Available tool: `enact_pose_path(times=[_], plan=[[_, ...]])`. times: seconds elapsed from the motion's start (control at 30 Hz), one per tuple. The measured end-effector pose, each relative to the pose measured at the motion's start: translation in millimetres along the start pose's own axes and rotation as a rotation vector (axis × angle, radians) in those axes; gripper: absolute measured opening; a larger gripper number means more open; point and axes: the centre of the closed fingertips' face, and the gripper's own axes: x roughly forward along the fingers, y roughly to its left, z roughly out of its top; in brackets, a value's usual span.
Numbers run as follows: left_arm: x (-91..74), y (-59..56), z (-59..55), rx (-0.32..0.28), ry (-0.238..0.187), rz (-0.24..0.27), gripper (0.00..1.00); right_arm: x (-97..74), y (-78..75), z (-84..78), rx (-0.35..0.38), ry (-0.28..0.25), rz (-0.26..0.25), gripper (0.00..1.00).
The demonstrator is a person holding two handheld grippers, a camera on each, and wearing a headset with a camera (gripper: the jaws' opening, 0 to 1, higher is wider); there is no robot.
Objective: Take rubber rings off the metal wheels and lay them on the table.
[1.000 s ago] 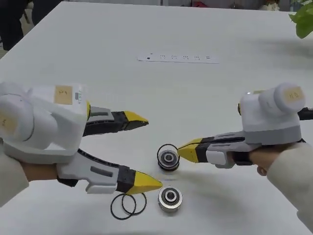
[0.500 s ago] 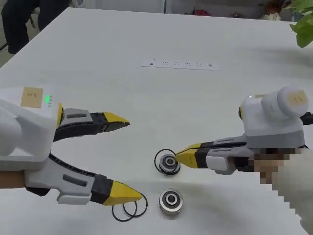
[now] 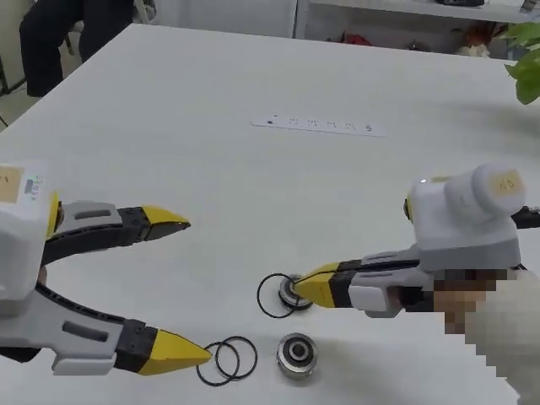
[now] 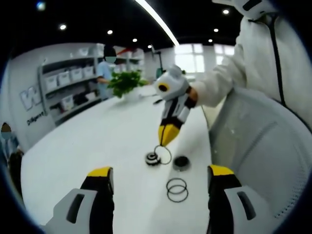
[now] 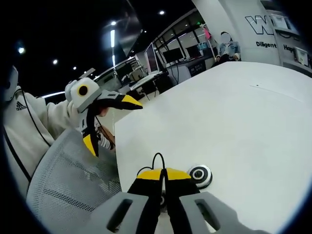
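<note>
While the right gripper (image 3: 314,285) pinches the rubber ring (image 3: 260,299), which loops leftward off the metal wheel (image 3: 289,293) on the table (image 3: 253,186) (apparently half-freed), the left gripper (image 3: 198,288) hovers wide open, farther off.

Strip (image 3: 319,125): white, narrow, lying flat, with a row of small dark marks along it.
Plant (image 3: 527,52): green leaves at the right edge of the head view; a leafy clump in front of the shelves in the left gripper view.
Shelves (image 4: 66,90): along the wall, holding rows of white bins.
Person (image 4: 104,68): stands by the shelves in a blue top.
Lettering (image 4: 34,100): large, on the wall, partly cut off.
Chair (image 4: 265,146): grey mesh back.
Lights (image 4: 156,19): one long ceiling strip and several round spots.
Monitors (image 5: 168,56): a row on desks.
Second person (image 3: 55,38): in dark clothes, at the top-left corner of the head view.
</note>
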Motion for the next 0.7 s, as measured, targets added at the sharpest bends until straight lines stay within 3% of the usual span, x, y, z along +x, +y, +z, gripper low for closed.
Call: enact_pose_path(times=[0.43, 0.7], plan=[[-16.4, -9.7, -21.7, -0.051, 0.018, 0.043, 0.83, 12.5, 17.2, -7.3, -0.017, 0.057, 0.035, 0.0], [-26.5, -12.8, -29.0, -0.09, 0.012, 0.065, 0.84, 21.8, 18.9, -15.2, -0.026, 0.099, 0.047, 0.0]])
